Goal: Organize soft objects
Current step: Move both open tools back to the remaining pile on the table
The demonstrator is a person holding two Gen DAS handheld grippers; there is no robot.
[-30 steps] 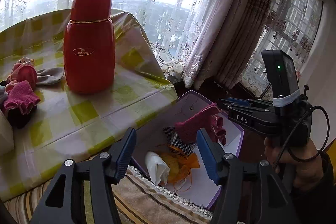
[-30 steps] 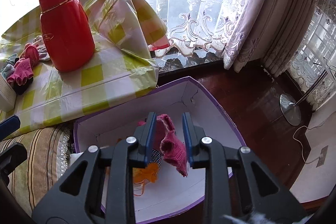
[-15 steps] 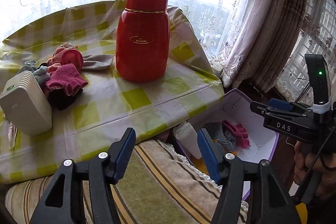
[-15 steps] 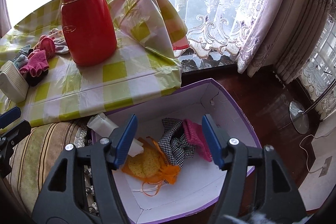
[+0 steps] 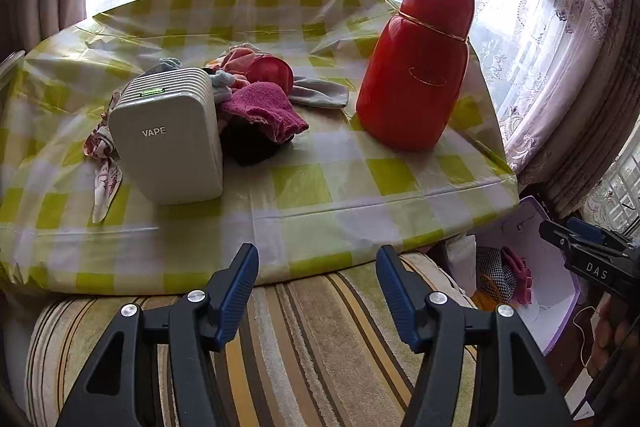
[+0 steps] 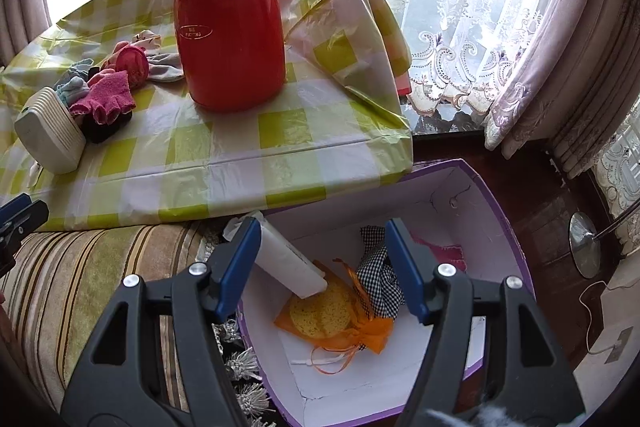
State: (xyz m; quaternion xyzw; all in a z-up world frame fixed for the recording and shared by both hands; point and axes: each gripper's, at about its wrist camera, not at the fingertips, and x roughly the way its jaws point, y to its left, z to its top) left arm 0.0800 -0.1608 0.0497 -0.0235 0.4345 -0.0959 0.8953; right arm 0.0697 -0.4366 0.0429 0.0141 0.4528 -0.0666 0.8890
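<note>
A heap of soft things lies on the checked tablecloth: a pink glove on a dark cloth, a pink rolled piece and a grey sock. My left gripper is open and empty over the striped cushion, short of the table's near edge. Beside the table stands a white box with a purple rim. It holds another pink glove, a checked cloth, an orange mesh bag with a yellow sponge and a white roll. Above the box my right gripper is open with nothing between its fingers.
A tall red flask and a white ribbed device stand on the table on either side of the heap. A floral cloth peeks out left of the device. The striped cushion fronts the table; a lamp base sits on the floor.
The right gripper opened and dropped its pink glove into the box, then drew back. The left gripper swung left from the box to face the table and the heap.
</note>
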